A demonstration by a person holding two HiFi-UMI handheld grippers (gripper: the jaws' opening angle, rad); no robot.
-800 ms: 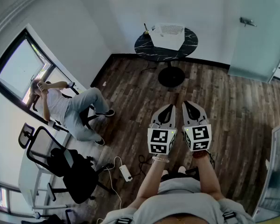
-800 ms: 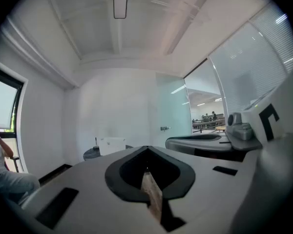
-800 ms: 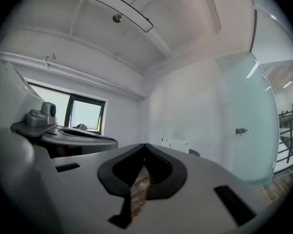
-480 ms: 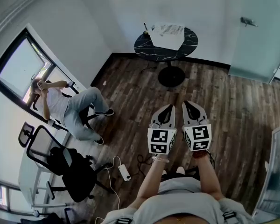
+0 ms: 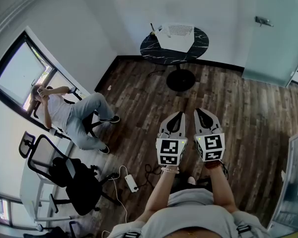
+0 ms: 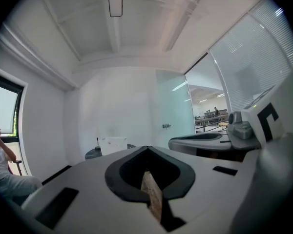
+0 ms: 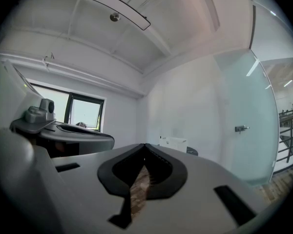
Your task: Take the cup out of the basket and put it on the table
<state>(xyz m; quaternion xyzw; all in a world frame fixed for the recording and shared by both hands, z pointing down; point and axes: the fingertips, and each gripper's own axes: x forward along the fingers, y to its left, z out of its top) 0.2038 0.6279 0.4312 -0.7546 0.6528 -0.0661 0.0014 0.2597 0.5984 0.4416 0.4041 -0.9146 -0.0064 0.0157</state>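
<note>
On the round table (image 5: 151, 47), upper centre, the basket (image 5: 175, 36) is presumably hiding the cup; I am not seeing it. I am expecting it light and rigid, so I am planning a rim pinch. Left gripper (image 5: 176, 119) and right gripper (image 5: 202, 118) are pointing forward side by side, jaws pressed together, empty.

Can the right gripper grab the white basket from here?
Probably not. The right gripper is near the person's body, and the white basket sits on the round table across the floor. Nothing blocks the way.
</note>
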